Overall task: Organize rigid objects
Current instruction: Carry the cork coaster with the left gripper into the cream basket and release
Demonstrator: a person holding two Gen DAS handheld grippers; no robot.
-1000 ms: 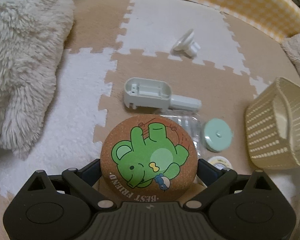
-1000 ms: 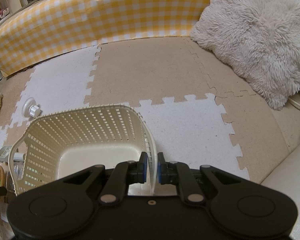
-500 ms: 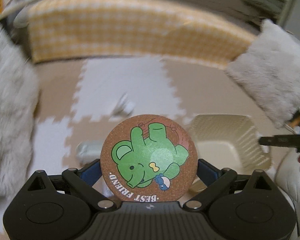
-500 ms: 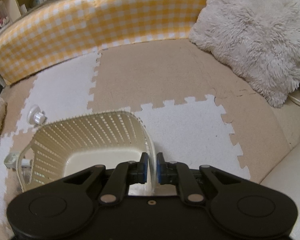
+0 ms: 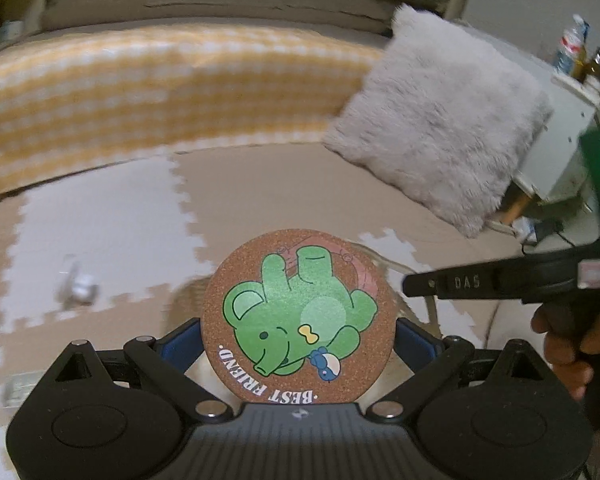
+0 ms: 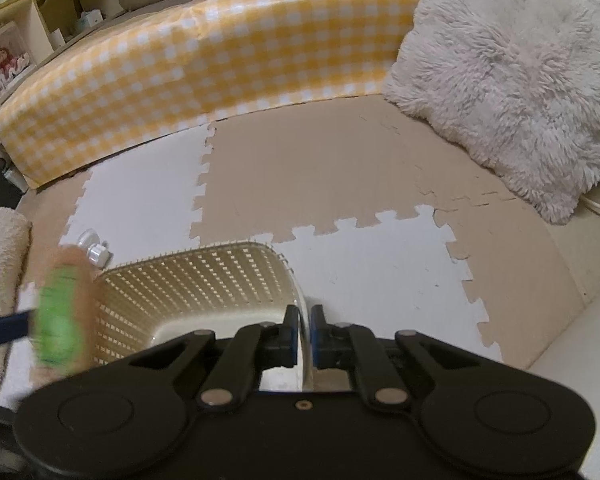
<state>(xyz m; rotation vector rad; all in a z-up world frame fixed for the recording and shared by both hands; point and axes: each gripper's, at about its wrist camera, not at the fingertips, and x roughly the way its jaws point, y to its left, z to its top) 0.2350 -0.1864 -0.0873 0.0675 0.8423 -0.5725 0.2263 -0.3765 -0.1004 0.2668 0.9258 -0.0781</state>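
Observation:
My left gripper is shut on a round cork coaster printed with a green bear and "BEST FRIEND". It holds the coaster in the air, and most of the cream lattice basket lies hidden behind it. In the right wrist view the coaster shows blurred at the basket's left rim. My right gripper is shut on the right rim of the basket, which stands on the foam mat. The right gripper also shows at the right of the left wrist view.
A small white suction hook lies on the mat left of the basket. A yellow checked bumper bounds the far side. A fluffy white cushion lies at the right and another at the left.
My left gripper has lifted and swung right with the coaster, from over the floor objects to the basket's left rim. The right gripper keeps its hold on the basket rim.

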